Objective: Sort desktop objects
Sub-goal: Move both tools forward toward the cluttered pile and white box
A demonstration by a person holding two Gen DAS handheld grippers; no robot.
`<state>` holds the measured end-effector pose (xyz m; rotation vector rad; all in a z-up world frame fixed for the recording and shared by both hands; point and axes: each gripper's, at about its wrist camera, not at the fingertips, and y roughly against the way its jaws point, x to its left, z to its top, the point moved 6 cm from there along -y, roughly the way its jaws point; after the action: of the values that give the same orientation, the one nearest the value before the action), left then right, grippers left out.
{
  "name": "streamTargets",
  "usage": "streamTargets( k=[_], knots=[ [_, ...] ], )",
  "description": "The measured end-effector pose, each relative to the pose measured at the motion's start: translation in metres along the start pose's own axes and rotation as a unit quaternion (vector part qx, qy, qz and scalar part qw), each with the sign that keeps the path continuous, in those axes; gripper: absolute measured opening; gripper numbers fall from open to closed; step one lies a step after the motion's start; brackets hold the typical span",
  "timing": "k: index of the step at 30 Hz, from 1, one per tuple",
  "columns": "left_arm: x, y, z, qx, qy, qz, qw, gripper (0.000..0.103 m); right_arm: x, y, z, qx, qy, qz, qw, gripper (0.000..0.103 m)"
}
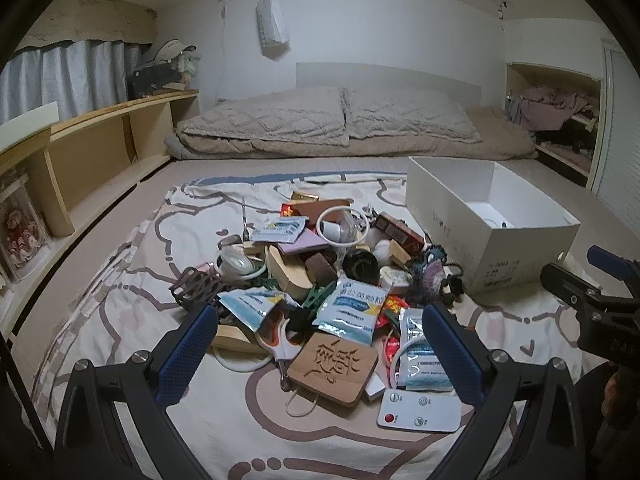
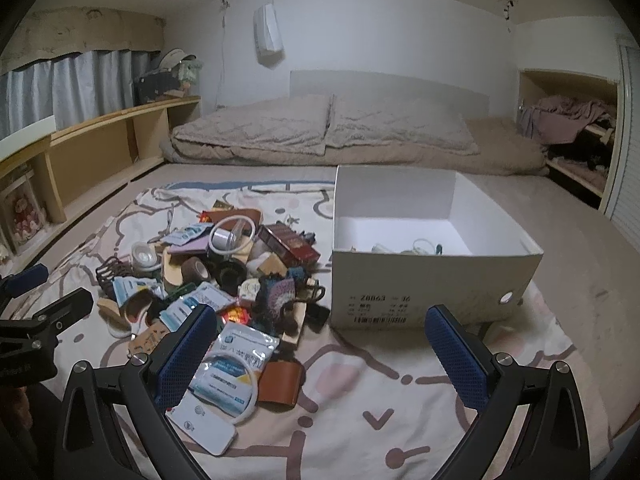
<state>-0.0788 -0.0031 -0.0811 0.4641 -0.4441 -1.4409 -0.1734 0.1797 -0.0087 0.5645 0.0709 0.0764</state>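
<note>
A: What lies nearest the left gripper (image 1: 320, 352)?

B: Its blue-padded fingers (image 1: 188, 356) stand wide apart with nothing between them. Below them on the patterned cream bedsheet (image 1: 132, 280) lie a flat white remote control with a red button (image 1: 420, 412) and a square wooden plaque carved with characters (image 1: 334, 368).

A: And the right gripper (image 2: 320, 352)?

B: Equally wide, holding nothing. Just beside its left finger lie a white plastic ring (image 2: 240, 388), resting on blue-and-white foil sachets (image 2: 240, 350), and a folded brown leather piece (image 2: 280, 382).

A: Where are the objects to be sorted?

B: Heaped in a mixed pile of small desktop objects (image 1: 320, 268) at the sheet's middle: more sachets, orange-handled scissors (image 1: 276, 336), a black round lid (image 1: 360, 266), a dark red carton (image 1: 398, 232).

A: And the container?

B: An open white cardboard box with a printed label (image 2: 420, 276) stands to the right of the pile, close beside it; a few small pale items lie on its floor, too small to identify.

A: Farther back?

B: Beige quilted pillows (image 1: 332, 116) lie against the headboard; a light wooden shelf unit (image 1: 100, 148) lines the left wall.
</note>
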Motion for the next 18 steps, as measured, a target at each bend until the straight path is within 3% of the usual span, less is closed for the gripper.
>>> streamTargets(
  k=[17,18],
  knots=[
    [-0.016,-0.028,-0.025,0.053,0.003,-0.022,0.9984,0.103,0.006,-0.039,-0.029,0.078,-0.006,0.045,0.996,0.103],
    [-0.014,-0.03,-0.026,0.057,0.016,-0.009,0.9982,0.103,0.006,-0.042,-0.031,0.087,-0.011,0.048,0.995,0.103]
  ],
)
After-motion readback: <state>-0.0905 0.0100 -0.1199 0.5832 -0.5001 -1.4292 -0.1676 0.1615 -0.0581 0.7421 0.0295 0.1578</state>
